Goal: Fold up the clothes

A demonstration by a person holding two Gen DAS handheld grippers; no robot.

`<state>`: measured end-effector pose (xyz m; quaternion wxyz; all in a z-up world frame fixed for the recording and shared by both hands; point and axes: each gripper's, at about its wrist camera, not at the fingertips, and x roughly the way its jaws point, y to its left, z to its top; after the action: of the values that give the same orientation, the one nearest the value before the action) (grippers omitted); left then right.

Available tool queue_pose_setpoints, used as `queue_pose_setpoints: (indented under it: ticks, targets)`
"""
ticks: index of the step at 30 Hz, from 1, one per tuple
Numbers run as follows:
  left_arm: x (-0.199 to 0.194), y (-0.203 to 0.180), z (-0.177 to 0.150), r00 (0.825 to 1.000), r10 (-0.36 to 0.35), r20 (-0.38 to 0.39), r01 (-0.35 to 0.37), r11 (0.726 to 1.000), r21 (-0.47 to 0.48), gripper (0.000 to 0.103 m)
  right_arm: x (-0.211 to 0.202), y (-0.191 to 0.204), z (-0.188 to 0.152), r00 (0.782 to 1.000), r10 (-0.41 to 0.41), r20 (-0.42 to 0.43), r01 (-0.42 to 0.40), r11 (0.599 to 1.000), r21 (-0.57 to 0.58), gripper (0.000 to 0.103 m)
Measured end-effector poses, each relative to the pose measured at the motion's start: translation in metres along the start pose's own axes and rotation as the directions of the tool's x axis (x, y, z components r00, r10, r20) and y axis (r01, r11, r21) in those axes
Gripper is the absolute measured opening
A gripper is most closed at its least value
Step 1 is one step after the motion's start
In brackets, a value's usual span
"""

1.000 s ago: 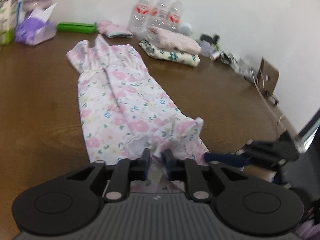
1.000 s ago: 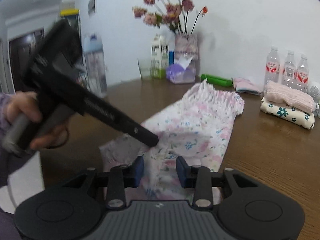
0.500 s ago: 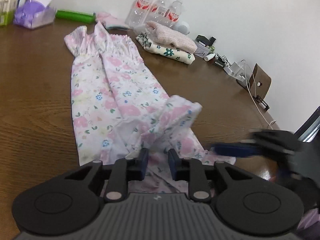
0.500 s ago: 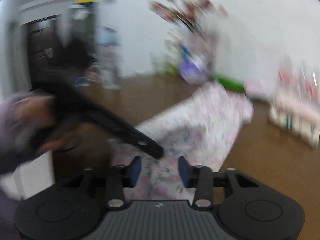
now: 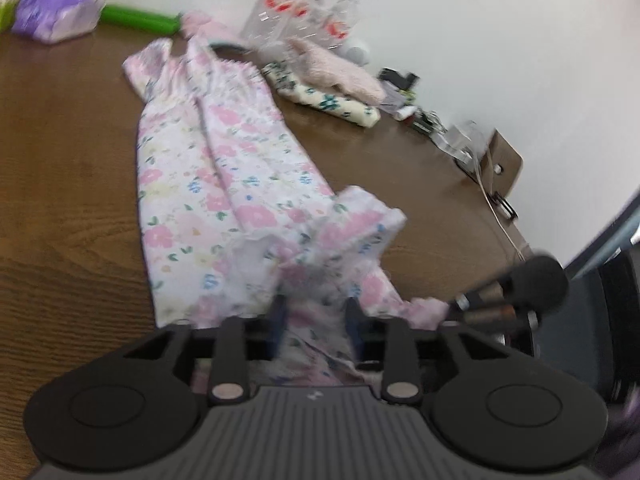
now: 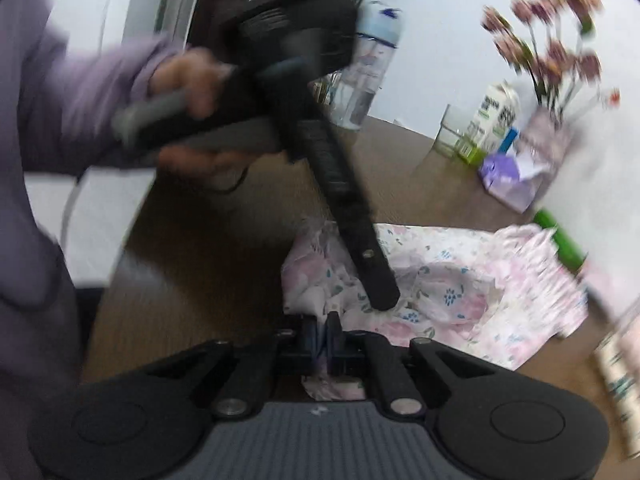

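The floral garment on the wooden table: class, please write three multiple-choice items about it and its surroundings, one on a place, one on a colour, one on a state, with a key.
1. Where does the folded stack of cloth lie?
A. Near the wall, beside the clear bottles
B. On the floor
C. On top of the floral garment

2. What colour is the long narrow object beyond the garment's far end?
A. Red
B. Green
C. Black

3. How is the right gripper?
A. Wide open, clear of all cloth
B. Shut on the garment's near end
C. Holding a bottle

Key: 1 A, the folded stack sits by the clear bottles at the wall. 2 B, the long narrow object past the floral garment is bright green. 3 B, the right gripper has its fingers together with floral cloth pinched between them.
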<state>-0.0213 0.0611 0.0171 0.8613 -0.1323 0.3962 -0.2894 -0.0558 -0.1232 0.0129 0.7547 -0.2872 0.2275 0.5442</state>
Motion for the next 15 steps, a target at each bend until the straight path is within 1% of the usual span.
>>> queue_pose_setpoints:
  ticks: [2, 4, 5, 6, 7, 8, 9, 10, 11, 12, 13, 14, 15]
  targets:
    - [-0.011, -0.006, -0.01, 0.999, -0.03, -0.015, 0.031, 0.997, 0.069, 0.05, -0.014, -0.001, -0.003, 0.996, 0.067, 0.053, -0.071, 0.994, 0.085, 0.002]
    - [-0.026, -0.013, -0.025, 0.996, -0.075, -0.05, 0.081, 0.989, 0.126, 0.05, -0.026, 0.003, -0.009, 0.984, 0.148, 0.1, -0.162, 0.976, 0.144, 0.001]
    - [-0.037, -0.015, -0.034, 0.992, -0.111, -0.062, 0.12, 0.98, 0.159, 0.052, -0.032, 0.006, -0.013, 0.975, 0.186, 0.12, -0.205, 0.965, 0.167, 0.001]
    - [-0.049, -0.018, -0.041, 0.986, -0.151, -0.076, 0.164, 0.967, 0.195, 0.06, -0.037, 0.01, -0.016, 0.968, 0.212, 0.133, -0.234, 0.955, 0.185, 0.001]
    - [-0.061, -0.02, -0.048, 0.979, -0.184, -0.084, 0.199, 0.953, 0.23, 0.064, -0.041, 0.01, -0.018, 0.963, 0.228, 0.147, -0.255, 0.944, 0.208, 0.001]
    - [-0.074, -0.023, -0.054, 0.974, -0.208, -0.088, 0.224, 0.937, 0.267, 0.076, -0.045, 0.011, -0.02, 0.956, 0.244, 0.161, -0.277, 0.933, 0.23, 0.001]
    - [-0.083, -0.028, -0.06, 0.974, -0.208, -0.085, 0.224, 0.924, 0.31, 0.081, -0.049, 0.006, -0.022, 0.949, 0.261, 0.18, -0.301, 0.917, 0.261, 0.001]
    - [-0.088, -0.035, -0.064, 0.98, -0.183, -0.074, 0.198, 0.912, 0.359, 0.081, -0.051, 0.0, -0.023, 0.941, 0.273, 0.199, -0.323, 0.901, 0.289, 0.001]
    - [-0.09, -0.042, -0.069, 0.987, -0.15, -0.059, 0.161, 0.894, 0.419, 0.081, -0.054, -0.006, -0.025, 0.933, 0.285, 0.218, -0.344, 0.884, 0.317, 0.001]
    - [-0.087, -0.048, -0.074, 0.993, -0.108, -0.042, 0.115, 0.866, 0.486, 0.081, -0.054, -0.014, -0.025, 0.926, 0.298, 0.231, -0.364, 0.866, 0.342, 0.001]
    - [-0.082, -0.053, -0.079, 0.997, -0.068, -0.027, 0.072, 0.833, 0.549, 0.081, -0.054, -0.022, -0.026, 0.918, 0.31, 0.245, -0.384, 0.847, 0.367, 0.001]
    - [-0.076, -0.056, -0.081, 0.999, -0.034, -0.013, 0.035, 0.801, 0.598, 0.079, -0.053, -0.027, -0.027, 0.915, 0.315, 0.252, -0.394, 0.833, 0.389, 0.001]
    - [-0.07, -0.055, -0.08, 1.0, -0.02, -0.017, 0.026, 0.788, 0.615, 0.07, -0.053, -0.033, -0.027, 0.913, 0.319, 0.253, -0.4, 0.824, 0.403, 0.001]
